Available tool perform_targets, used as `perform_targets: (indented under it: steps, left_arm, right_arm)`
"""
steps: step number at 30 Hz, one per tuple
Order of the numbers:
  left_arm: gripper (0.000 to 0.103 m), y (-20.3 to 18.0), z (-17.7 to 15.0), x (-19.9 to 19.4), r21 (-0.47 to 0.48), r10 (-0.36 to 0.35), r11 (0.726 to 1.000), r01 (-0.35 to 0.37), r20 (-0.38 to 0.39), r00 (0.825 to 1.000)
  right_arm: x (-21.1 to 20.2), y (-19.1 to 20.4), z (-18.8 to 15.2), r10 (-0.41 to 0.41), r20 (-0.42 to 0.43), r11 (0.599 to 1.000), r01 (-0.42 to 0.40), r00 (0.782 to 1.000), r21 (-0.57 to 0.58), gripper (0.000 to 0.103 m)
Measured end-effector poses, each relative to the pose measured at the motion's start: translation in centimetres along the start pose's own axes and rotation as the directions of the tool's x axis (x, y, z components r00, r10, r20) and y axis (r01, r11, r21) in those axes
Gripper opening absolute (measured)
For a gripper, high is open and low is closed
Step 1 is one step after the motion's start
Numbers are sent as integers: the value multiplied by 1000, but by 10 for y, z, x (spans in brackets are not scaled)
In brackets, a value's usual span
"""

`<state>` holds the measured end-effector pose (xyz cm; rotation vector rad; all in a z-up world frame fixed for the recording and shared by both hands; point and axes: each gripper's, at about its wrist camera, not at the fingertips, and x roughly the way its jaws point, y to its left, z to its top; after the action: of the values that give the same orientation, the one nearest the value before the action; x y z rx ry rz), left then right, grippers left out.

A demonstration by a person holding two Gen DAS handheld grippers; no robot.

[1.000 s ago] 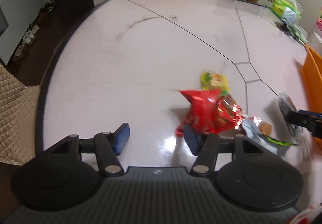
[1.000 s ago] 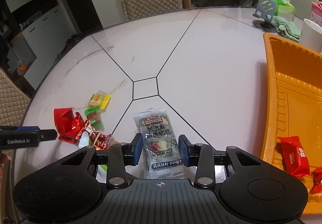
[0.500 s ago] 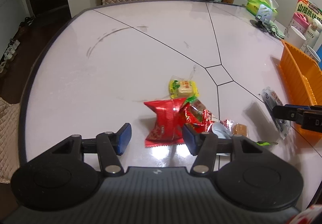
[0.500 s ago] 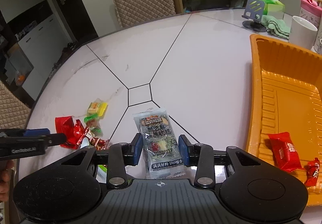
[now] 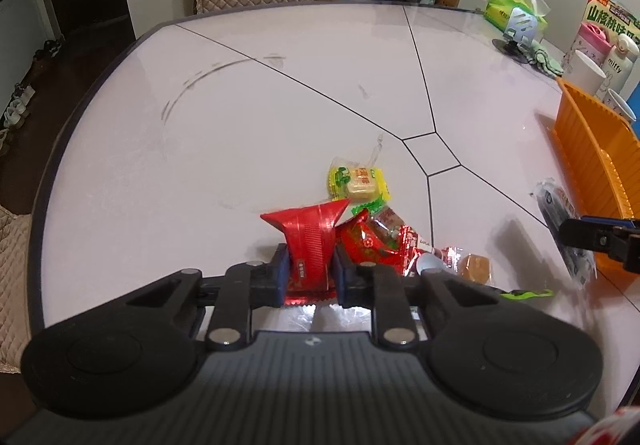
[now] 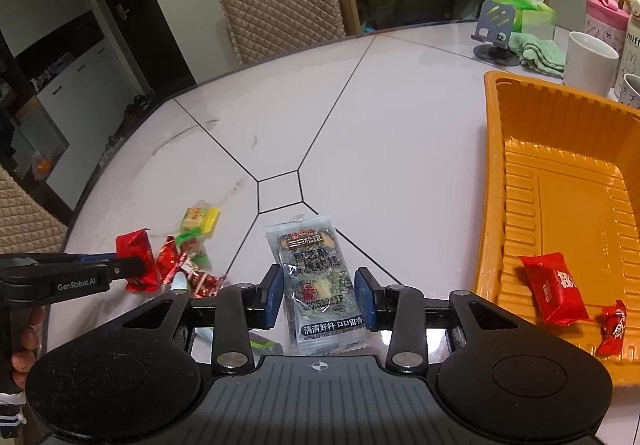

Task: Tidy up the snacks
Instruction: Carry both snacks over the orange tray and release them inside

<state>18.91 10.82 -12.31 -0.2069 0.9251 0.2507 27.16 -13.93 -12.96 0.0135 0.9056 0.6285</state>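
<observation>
My left gripper [image 5: 309,272] is shut on a red snack packet [image 5: 311,241] at the near side of a small pile of snacks: a yellow packet [image 5: 359,183], red-and-green wrapped candies [image 5: 380,237] and a brown sweet [image 5: 476,267]. My right gripper [image 6: 319,297] is shut on a grey-black snack packet [image 6: 318,277] and holds it above the table, left of the orange tray [image 6: 494,181]. The tray holds a red packet [image 6: 554,287] and a small red candy [image 6: 612,327]. The left gripper also shows in the right wrist view [image 6: 132,267], the right one in the left wrist view [image 5: 576,237].
White round table [image 5: 240,117] with black seams. At its far right stand a white mug [image 6: 590,63], a pink bottle [image 6: 600,17], a tissue pack [image 6: 528,7], a phone stand [image 6: 494,33] and a green cloth [image 6: 538,53]. A quilted chair [image 6: 280,1] stands behind the table.
My left gripper moved onto the red packet and closed on it. My right gripper, still holding the grey-black packet, shifted right towards the orange tray.
</observation>
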Motion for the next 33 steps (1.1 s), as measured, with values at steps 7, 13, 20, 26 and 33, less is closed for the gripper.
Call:
perform_targets:
  steps: [7, 13, 20, 26, 33]
  left_arm:
    - [19, 5, -2, -24, -9, -9, 1000, 9, 8, 1000]
    - [19, -6, -4, -51, 2, -59, 998, 59, 6, 998]
    - [19, -42, -8, -76, 52, -151, 987, 150, 12, 988]
    - [19, -84, -10, -87, 127, -226, 966, 224, 6, 974]
    - [19, -142, -5, -88, 224, -319, 923, 314, -11, 948]
  right_arm:
    - [-14, 5, -5, 22, 17, 1000, -22, 1000, 7, 39]
    - [-33, 4, -13, 28, 36, 999, -29, 999, 22, 39]
    - [-65, -4, -28, 15, 67, 999, -18, 998, 50, 39]
    - [-96, -21, -39, -27, 101, 995, 17, 995, 95, 39]
    - [-133, -53, -47, -108, 147, 982, 83, 983, 169, 39]
